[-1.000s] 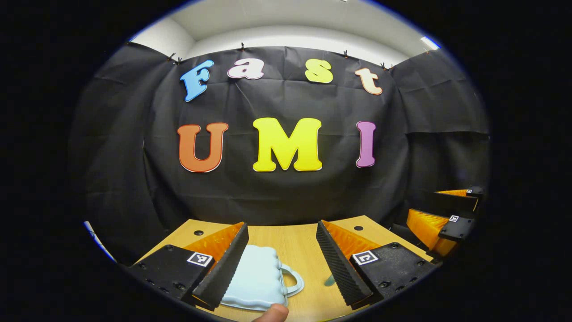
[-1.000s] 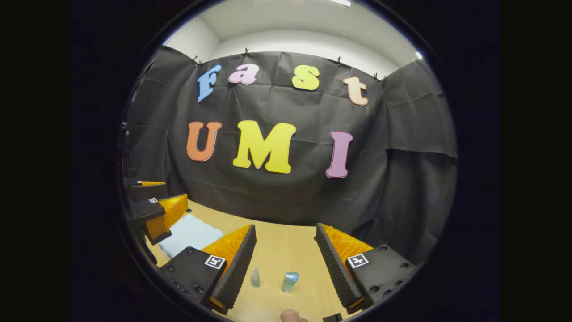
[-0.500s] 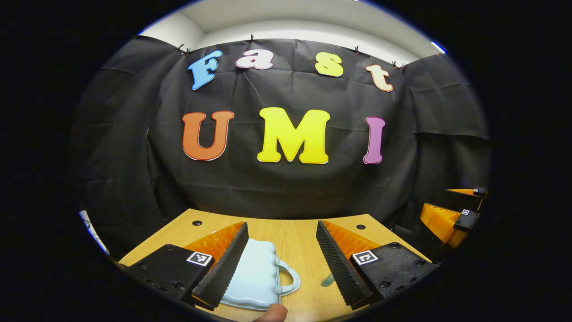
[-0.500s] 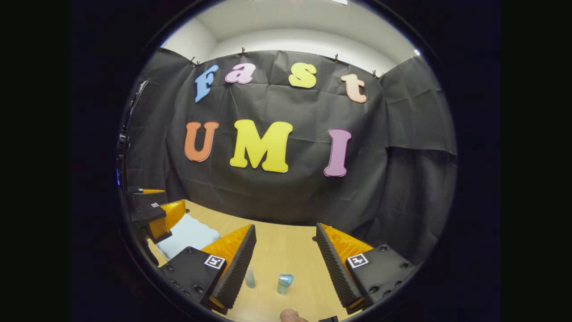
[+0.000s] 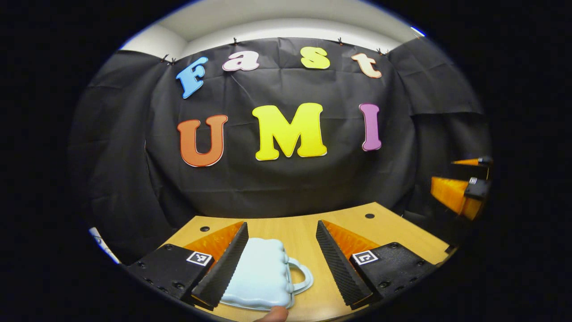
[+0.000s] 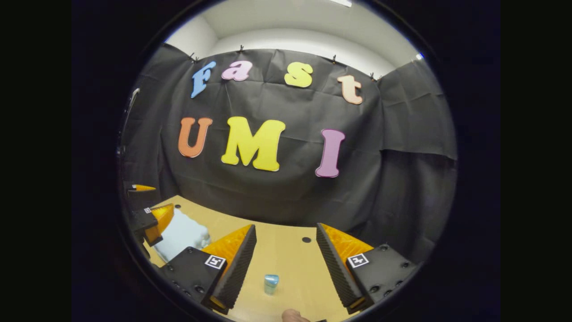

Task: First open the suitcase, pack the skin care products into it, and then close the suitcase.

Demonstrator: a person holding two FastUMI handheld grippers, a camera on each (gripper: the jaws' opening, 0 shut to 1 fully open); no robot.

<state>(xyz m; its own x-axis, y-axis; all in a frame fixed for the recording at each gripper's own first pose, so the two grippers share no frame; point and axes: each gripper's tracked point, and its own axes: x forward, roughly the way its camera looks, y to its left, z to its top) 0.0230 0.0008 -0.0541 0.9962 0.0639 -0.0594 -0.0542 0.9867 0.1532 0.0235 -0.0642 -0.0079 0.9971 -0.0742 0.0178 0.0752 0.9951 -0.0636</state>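
Both grippers have swung slightly: the left gripper (image 5: 282,257), jaws wide and empty, now frames the closed pale-blue suitcase (image 5: 261,277) low in the left gripper view. The right gripper (image 6: 286,261), likewise spread and empty, has lost the slim bottle from between its fingers, leaving one blue-capped skin care bottle (image 6: 271,284) at bottom centre on the table (image 6: 286,250). Opening has not begun.

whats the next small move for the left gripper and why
Probably lower the left gripper a little toward the suitcase and line up on its lid edge near the handle. The pale blue suitcase lies closed on the table, partly between the open fingers, and nothing is gripped. The small bottle stands unpacked ahead of the open right gripper, so opening comes first.
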